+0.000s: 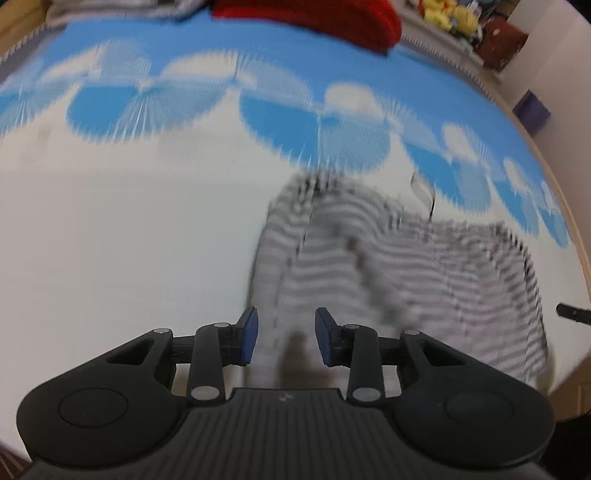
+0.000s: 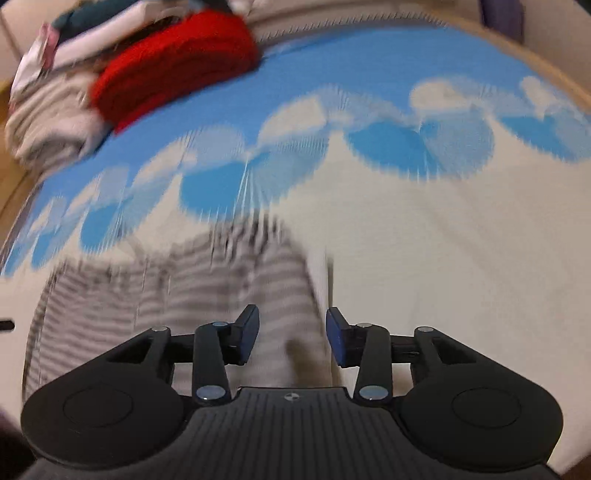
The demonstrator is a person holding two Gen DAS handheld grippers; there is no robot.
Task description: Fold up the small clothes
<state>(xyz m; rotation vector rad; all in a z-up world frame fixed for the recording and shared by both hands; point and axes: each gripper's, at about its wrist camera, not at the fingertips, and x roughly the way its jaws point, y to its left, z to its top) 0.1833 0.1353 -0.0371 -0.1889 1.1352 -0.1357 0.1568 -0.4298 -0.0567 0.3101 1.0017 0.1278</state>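
Jaws of both tools stand apart, gripping nothing. Left gripper (image 1: 285,338): black ribbed body, hinged link arms, flat blue pads (image 1: 248,334); striped cloth shows through the gap beneath. Right gripper (image 2: 291,338): same build, pads (image 2: 337,336) parted, set over the cloth's right edge.

Striped garment (image 1: 388,266): soft knit, thin grey and white bands, rumpled, lying on the white part of the cover just ahead of both grippers. Left view has it spreading to the right; right view (image 2: 177,291) has it spreading to the left. Motion blur smears the stripes in both; whether any part is folded cannot be told, nor what kind of garment it is.

Table cover (image 1: 129,240): smooth sheet, white near, blue with white cloud shapes farther off, curved by the lens.

Red knit item (image 1: 332,18): thick, rounded, at the far edge, cut off by the frame top in the left view. Right view shows more of it (image 2: 177,62).

Clothes pile (image 2: 51,107): beige, white and dark pieces, blurred, just left of the red item; best seen in the right view.

Yellow plush toys (image 1: 448,14): far right corner, left view only.
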